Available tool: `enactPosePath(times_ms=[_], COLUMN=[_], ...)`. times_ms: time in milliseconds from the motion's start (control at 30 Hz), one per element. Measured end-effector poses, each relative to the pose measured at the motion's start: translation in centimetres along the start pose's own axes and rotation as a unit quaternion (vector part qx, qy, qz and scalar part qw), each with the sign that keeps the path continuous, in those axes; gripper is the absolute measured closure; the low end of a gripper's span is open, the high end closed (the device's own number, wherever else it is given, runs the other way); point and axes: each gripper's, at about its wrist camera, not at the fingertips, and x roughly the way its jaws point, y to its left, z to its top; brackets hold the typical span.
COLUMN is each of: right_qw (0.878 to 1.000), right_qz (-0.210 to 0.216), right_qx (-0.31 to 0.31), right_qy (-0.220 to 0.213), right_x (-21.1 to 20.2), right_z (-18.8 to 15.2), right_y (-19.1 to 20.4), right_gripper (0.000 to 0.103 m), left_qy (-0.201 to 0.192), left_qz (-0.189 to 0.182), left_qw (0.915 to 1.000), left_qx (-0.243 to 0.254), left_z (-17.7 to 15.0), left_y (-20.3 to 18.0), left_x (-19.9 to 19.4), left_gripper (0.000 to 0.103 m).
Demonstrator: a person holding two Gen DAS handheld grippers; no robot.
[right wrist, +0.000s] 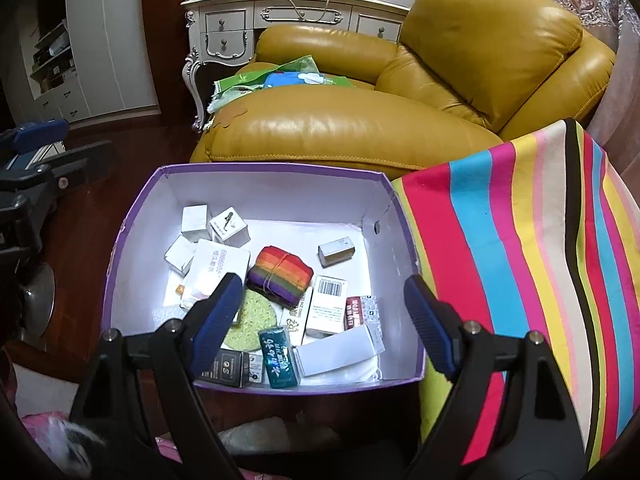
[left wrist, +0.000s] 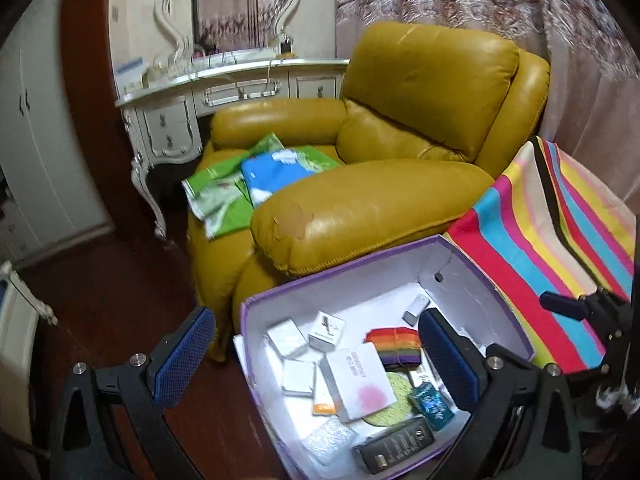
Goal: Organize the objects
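Note:
A purple box (right wrist: 272, 169) with a white inside stands on the floor and holds several small items. Among them are a rainbow striped bundle (right wrist: 280, 274), a teal packet (right wrist: 280, 360), white cartons (right wrist: 218, 268), a green round mat (right wrist: 254, 322) and a black carton (right wrist: 228, 368). My right gripper (right wrist: 324, 314) hangs above the box's near half, jaws wide apart with nothing gripped. My left gripper (left wrist: 316, 352) is open too, over the box's (left wrist: 480, 280) left rim, with the rainbow bundle (left wrist: 394, 344) and a white carton (left wrist: 356, 380) lying below it.
A yellow leather armchair (right wrist: 360, 128) stands right behind the box, with green and blue packets (left wrist: 256, 176) on its seat. A striped cloth (right wrist: 520, 260) covers something right of the box. A white dressing table (right wrist: 280, 16) and a wardrobe (right wrist: 104, 40) stand further back. The floor is dark wood.

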Motion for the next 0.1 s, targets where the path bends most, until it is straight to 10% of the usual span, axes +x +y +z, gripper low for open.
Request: enactPosePath(times_ms=[100], right_qw=[1.000], right_qz=[-0.002], right_qx=[-0.010], right_qy=[0.003], right_x=[0.23], right_z=[-0.25], right_y=[0.42], right_gripper=[0.018], left_qy=[0.005], left_qz=[0.022], left_qw=[0.9997], left_qx=[-0.008], left_z=[-0.65], left_y=[0.04], left_x=[0.45], left_gripper=[0.000])
